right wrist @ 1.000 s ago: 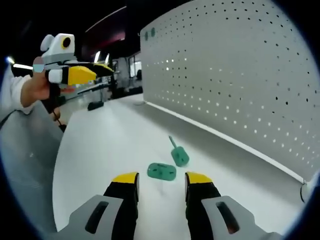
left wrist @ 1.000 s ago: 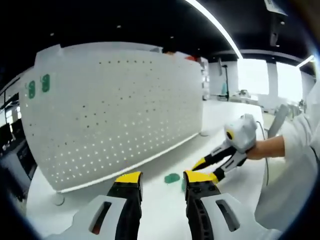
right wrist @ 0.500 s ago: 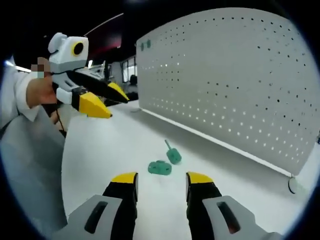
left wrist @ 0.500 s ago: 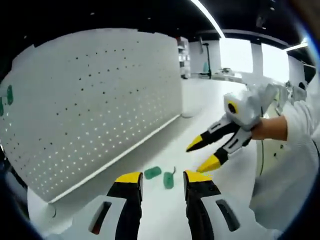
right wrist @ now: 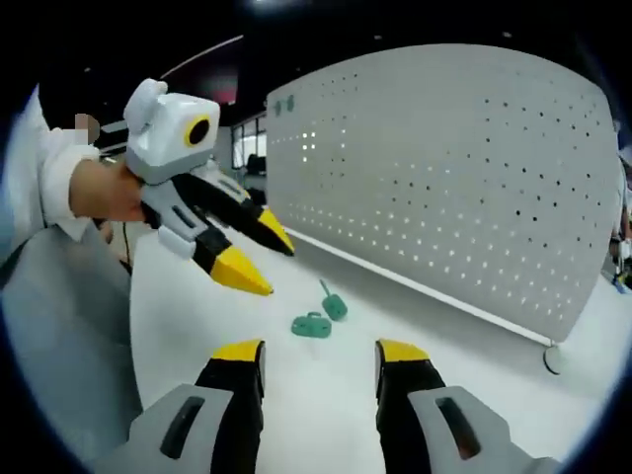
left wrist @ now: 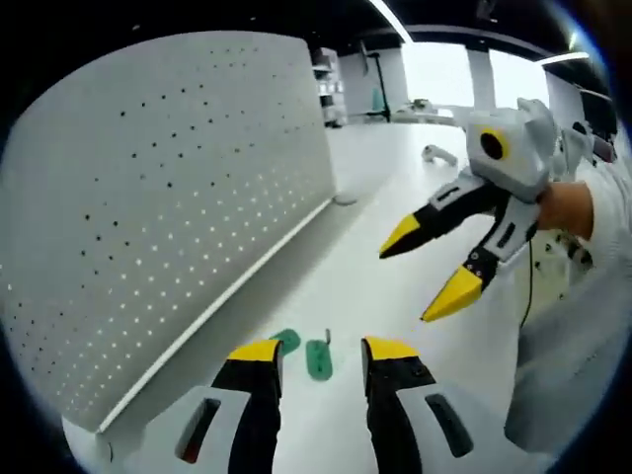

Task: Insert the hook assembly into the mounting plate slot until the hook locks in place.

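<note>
The two green parts lie on the white table (right wrist: pixel 197 326) just beside each other, near the foot of the white pegboard (right wrist: pixel 444 178): the hook assembly (right wrist: pixel 333 305), a green block with a thin pin sticking out, and the flatter mounting plate (right wrist: pixel 312 325). They look close to touching but you can't tell contact from here. In your left gripper view the hook assembly (left wrist: pixel 318 357) sits between the jaw tips with the mounting plate (left wrist: pixel 287 342) just to its left, partly behind the left jaw. Neither part is held. Your left gripper (left wrist: pixel 321 352) has its jaws apart, nothing between them; in the right gripper view it hangs in the air left of the parts (right wrist: pixel 265 259), tips spread, held by a hand (right wrist: pixel 109 193) in a white sleeve. Your right gripper (right wrist: pixel 320 350) is also spread wide and empty; from the left gripper view it hovers to the right (left wrist: pixel 427 273), above the table and well apart from the parts. Versus half a second ago: both cameras have closed in, the opposite gripper looms larger in each view, and the parts lie in the same spot on the table. Two small green tags (right wrist: pixel 284 104) sit at the pegboard's far top corner; no writing readable on them or anywhere else.
</note>
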`<action>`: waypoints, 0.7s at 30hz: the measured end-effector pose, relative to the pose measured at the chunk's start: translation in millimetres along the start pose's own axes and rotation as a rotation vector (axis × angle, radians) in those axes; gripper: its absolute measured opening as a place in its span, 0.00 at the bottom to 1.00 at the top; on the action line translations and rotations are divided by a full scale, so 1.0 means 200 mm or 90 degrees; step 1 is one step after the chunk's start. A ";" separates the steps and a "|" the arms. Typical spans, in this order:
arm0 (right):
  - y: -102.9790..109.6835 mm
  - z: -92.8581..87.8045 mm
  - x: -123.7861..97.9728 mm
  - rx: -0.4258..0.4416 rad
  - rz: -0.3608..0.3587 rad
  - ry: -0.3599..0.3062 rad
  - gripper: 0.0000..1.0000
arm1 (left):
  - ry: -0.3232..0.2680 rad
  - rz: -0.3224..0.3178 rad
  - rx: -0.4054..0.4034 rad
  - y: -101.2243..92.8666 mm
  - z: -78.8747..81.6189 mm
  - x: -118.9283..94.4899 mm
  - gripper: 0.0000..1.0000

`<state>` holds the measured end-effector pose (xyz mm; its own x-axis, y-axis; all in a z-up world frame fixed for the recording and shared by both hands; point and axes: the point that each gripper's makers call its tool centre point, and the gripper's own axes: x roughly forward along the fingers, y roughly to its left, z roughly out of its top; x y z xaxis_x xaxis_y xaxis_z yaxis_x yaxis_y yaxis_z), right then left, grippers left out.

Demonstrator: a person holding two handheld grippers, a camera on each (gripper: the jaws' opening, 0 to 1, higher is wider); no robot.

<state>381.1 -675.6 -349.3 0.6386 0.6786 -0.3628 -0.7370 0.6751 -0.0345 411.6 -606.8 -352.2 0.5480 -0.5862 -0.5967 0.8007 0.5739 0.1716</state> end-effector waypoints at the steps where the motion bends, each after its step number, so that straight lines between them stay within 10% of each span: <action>1: -0.01 0.01 -0.02 0.001 -0.002 -0.004 0.47 | 0.002 -0.001 0.001 0.00 0.00 0.01 0.33; 21: -0.06 0.09 -0.25 0.022 -0.055 -0.044 0.65 | 0.097 -0.010 0.050 -0.01 -0.12 0.21 0.27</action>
<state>362.0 -711.1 -314.0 0.7140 0.6353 -0.2941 -0.6712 0.7406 -0.0297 426.6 -619.3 -396.9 0.4977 -0.4974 -0.7106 0.8284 0.5155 0.2193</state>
